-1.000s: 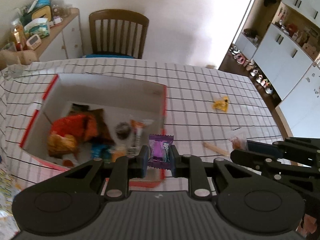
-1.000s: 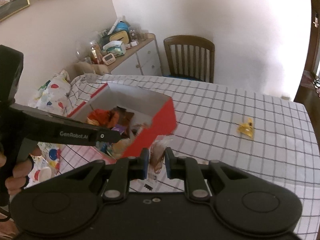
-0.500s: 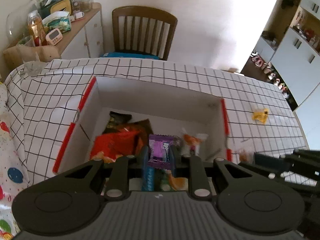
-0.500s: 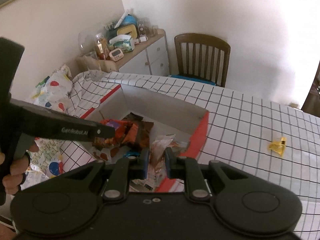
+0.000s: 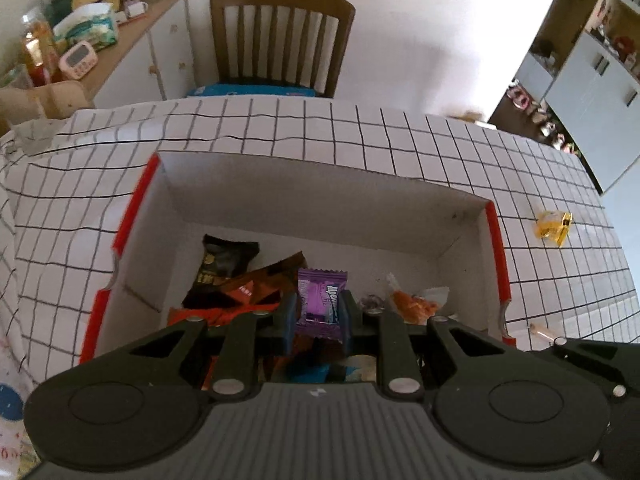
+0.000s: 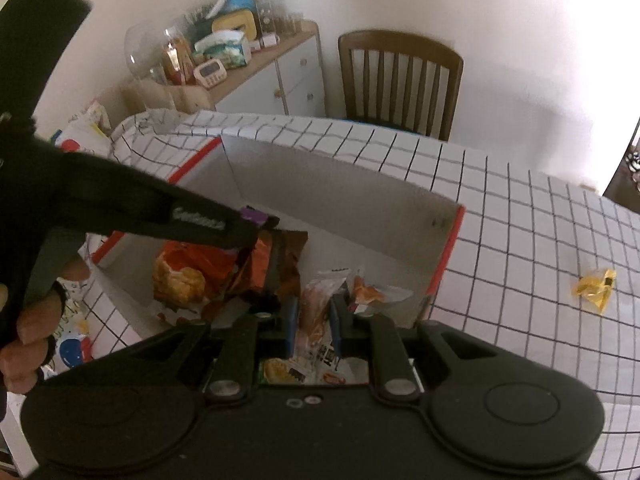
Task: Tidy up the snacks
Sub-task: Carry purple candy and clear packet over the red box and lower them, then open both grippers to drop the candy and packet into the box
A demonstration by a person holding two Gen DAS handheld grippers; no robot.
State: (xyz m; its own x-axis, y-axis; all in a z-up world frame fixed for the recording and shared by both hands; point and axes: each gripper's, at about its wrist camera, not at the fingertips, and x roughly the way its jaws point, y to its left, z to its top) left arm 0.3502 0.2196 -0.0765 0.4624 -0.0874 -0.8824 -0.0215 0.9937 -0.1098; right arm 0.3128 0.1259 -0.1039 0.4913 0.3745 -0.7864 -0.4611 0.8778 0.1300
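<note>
- Your left hand-held gripper [image 5: 319, 312] is clamped on a purple packet [image 5: 322, 300], one pad on each side. The packet stands upright between the fingers, long axis running up the left wrist view, crimped top edge pointing at the far wall of the box [image 5: 320, 188].
- It hangs over the inside of the box, right above the pile of dark and orange snack bags [image 5: 244, 280], not resting on them.
- Your right hand-held gripper [image 6: 314, 318] is closed on a clear-wrapped pastry [image 6: 316, 304]. That one is long and thin, and its length runs along the fingers, away from the camera, with the far end tilted a bit to the right. The printed end of the wrapper sticks back under the gripper body.
- The pastry is also over the box, near the right red-edged wall, just beside another small clear packet with something orange in it [image 6: 370, 292].
- In the right wrist view you can see your left gripper reaching in from the left, with the purple packet's tip poking out at its end, and your left hand [image 6: 32, 328] on the handle.
- The box sits on the checked table [image 5: 400, 140]. A yellow wrapper [image 5: 554, 226] lies on the cloth well to the right of the box.
- A wooden chair [image 5: 282, 36] stands at the far side of the table.
</note>
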